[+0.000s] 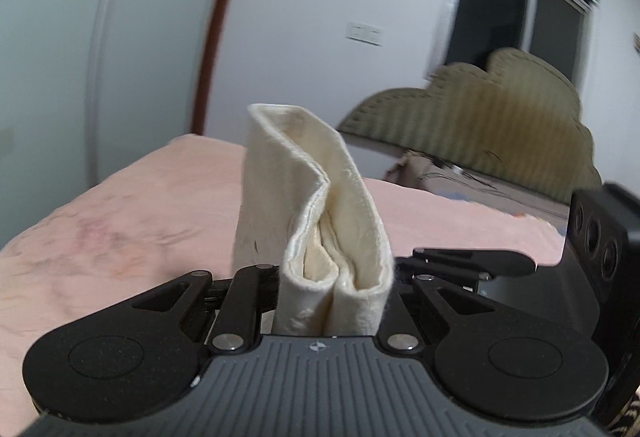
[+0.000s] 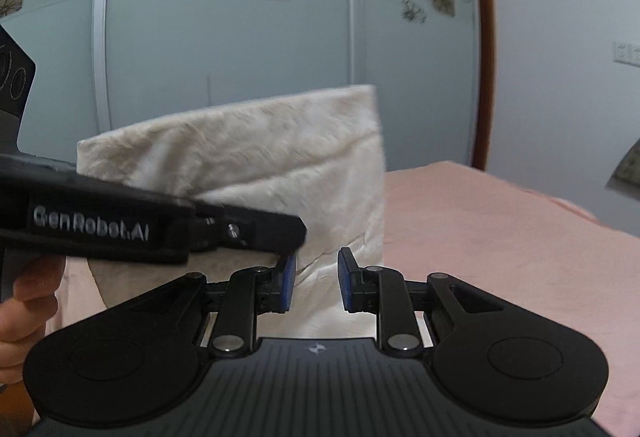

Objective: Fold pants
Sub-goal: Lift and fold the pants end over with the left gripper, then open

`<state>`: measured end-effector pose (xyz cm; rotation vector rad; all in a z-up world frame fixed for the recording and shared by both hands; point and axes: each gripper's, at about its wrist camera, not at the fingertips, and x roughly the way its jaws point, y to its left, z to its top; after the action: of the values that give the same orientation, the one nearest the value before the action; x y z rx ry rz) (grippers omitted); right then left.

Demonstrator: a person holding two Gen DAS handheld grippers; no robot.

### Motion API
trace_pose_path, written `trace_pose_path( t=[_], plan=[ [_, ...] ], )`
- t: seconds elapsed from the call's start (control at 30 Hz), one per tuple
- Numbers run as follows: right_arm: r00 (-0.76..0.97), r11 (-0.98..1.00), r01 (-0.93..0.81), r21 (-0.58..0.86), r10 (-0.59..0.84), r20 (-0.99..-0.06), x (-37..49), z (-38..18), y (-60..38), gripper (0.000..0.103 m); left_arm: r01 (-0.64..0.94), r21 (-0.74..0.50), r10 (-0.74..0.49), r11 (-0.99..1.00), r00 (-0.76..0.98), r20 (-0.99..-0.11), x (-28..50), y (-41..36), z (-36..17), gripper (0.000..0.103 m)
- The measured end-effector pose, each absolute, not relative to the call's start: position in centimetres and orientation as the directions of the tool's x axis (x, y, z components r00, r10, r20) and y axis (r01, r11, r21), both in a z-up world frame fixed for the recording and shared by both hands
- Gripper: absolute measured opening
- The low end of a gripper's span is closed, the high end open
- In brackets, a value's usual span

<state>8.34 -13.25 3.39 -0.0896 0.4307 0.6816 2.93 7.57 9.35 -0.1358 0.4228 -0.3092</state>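
Left wrist view shows the left gripper (image 1: 334,289) clamped on the cream pants (image 1: 316,205): a thick folded bundle fills the whole gap between its black finger links and stands up from them, several layered hems and a stitched edge showing at the top. The fingertips themselves are hidden by the cloth.

Right wrist view shows the right gripper (image 2: 316,285) with its jaws parted a little; its blue pads (image 2: 289,283) hold nothing, and the pale cloth of the pants (image 2: 256,157) hangs just ahead of them. Whether the left pad brushes the cloth I cannot tell. The left gripper (image 2: 276,233) reaches in from the left edge of this view, its black body lettered "GenRobot.AI", pinching the lower part of the folded cloth. A bare hand (image 2: 24,313) shows below it at the left edge.

The pants are held up in the air above a bed (image 1: 100,237) covered in a pink, slightly wrinkled sheet, which fills the lower part of both views. At the far end stands a padded olive headboard (image 1: 480,129) with a scalloped top. Behind are a pale wardrobe (image 2: 240,37) with sliding doors printed with brown and outlined flowers, a white wall with a switch plate (image 1: 364,33), and a dark window (image 1: 520,17).

The pants look soft and fuzzy, like fleece.
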Motion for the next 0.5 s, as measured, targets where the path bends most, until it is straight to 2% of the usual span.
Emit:
trace_pose_path(
  t=[0.27,0.5],
  plan=[
    [0.746,0.857,-0.515,0.025,0.462,-0.479,5.0,2.5,-20.8,0.023,0.406,-0.148,-0.429,0.902,0.800,-0.420,3.2,-1.7,6.4,0.018],
    [0.763,0.913,-0.402,0.066,0.374,-0.528,2.2,0.6,-26.4,0.023,0.492,-0.127,-0.491,0.861,0.743,-0.455,2.6,-7.3,3.4,0.019]
  ],
)
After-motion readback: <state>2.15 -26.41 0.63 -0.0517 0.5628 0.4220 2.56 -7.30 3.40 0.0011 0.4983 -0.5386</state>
